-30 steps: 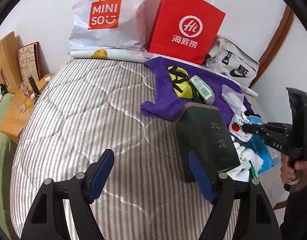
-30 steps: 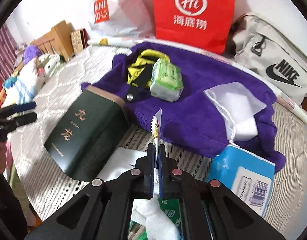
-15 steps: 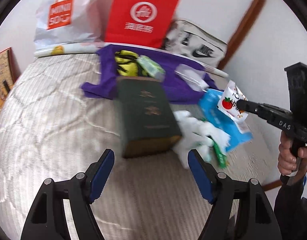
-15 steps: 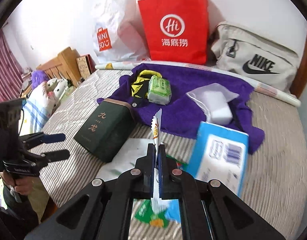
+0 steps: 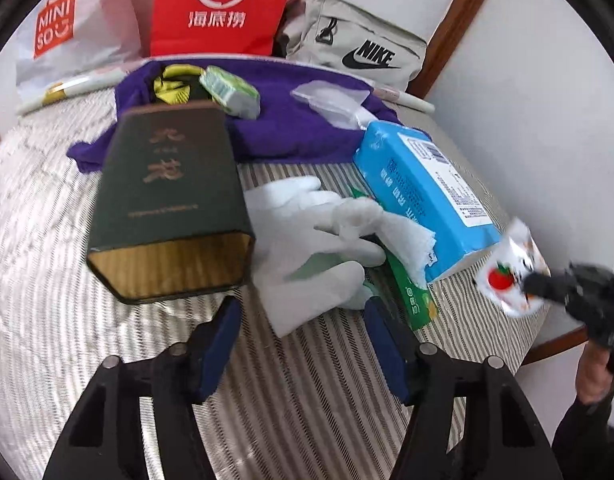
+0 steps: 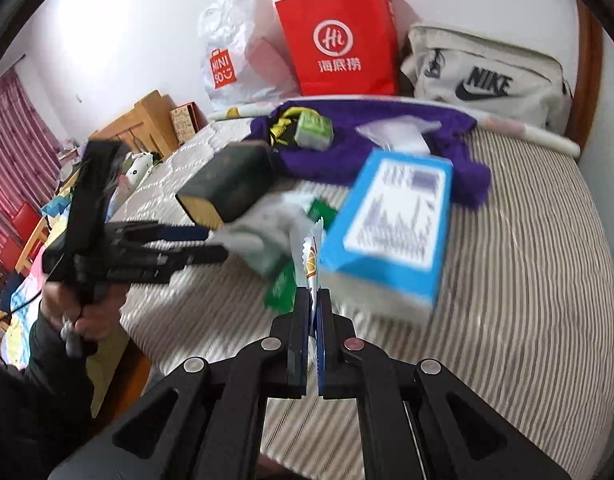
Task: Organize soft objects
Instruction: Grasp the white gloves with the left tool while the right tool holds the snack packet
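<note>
Left wrist view: the left gripper (image 5: 301, 344), jaws closing with nothing pinched yet, hovers at 6 o'clock of the white glove (image 5: 307, 248), which lies unsorted on the bed (image 5: 67, 220). Right wrist view: the right gripper (image 6: 314, 320) pinches a snack sachet (image 6: 310, 264), with the tissue pack (image 6: 391, 232) at 1 o'clock; most sorting appears left.

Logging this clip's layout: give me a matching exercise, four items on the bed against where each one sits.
Items:
1. green tissue pack
2. white gloves
3. small sachet
4. Nike bag

Places:
A. against the wall beside the red paper bag
B. clamped in the right gripper
C. on the purple towel
D. between the dark green box and the blue tissue pack

Pairs: 1-C, 2-D, 3-B, 4-A
</note>
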Demonstrator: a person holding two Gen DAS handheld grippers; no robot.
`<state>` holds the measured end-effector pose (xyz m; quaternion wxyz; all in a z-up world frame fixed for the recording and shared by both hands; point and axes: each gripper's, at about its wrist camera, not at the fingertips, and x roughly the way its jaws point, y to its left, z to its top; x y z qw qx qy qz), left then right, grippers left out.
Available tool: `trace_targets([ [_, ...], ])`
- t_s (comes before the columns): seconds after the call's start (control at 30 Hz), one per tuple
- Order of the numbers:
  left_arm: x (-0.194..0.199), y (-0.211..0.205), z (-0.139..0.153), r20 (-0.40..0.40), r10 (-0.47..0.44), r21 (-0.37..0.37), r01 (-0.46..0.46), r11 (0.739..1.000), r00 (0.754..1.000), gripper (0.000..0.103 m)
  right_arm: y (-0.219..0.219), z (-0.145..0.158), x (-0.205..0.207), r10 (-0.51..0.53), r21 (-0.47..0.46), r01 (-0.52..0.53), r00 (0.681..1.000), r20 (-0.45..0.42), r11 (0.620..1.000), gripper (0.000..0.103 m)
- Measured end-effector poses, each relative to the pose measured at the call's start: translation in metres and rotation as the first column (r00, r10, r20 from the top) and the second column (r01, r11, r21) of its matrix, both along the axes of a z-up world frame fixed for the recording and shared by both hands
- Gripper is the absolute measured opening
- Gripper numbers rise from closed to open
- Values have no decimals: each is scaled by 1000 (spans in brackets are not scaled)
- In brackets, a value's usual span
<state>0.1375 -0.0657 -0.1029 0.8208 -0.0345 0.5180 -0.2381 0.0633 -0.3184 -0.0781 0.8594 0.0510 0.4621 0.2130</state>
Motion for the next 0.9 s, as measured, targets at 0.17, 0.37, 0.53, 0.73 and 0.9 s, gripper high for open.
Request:
trace_targets([
  [0.17, 3, -3, -6, -9, 17, -18, -18, 1000, 1000, 43, -12, -16, -13, -22, 30, 23, 999, -31, 999, 3],
  [0.37, 3, -6, -4, 7, -2, -23, 2, 1000, 1000, 12, -19, -39, -14, -51, 67, 57, 995, -87, 996, 3],
  [0.53, -11, -3, 10, 38, -28, -39, 30, 999, 999, 9, -16, -41, -15, -51, 72, 58, 995, -88, 996, 3],
  [0.73, -39, 6, 34, 88, -49, -41, 53, 998, 995, 8, -13, -39, -18, -59, 36, 61, 996, -68, 997, 3],
  [0.9, -60, 27, 46, 123, -19, -8, 20, 1000, 992, 8, -14, -40, -20, -81, 18, 82, 995, -60, 996, 3],
])
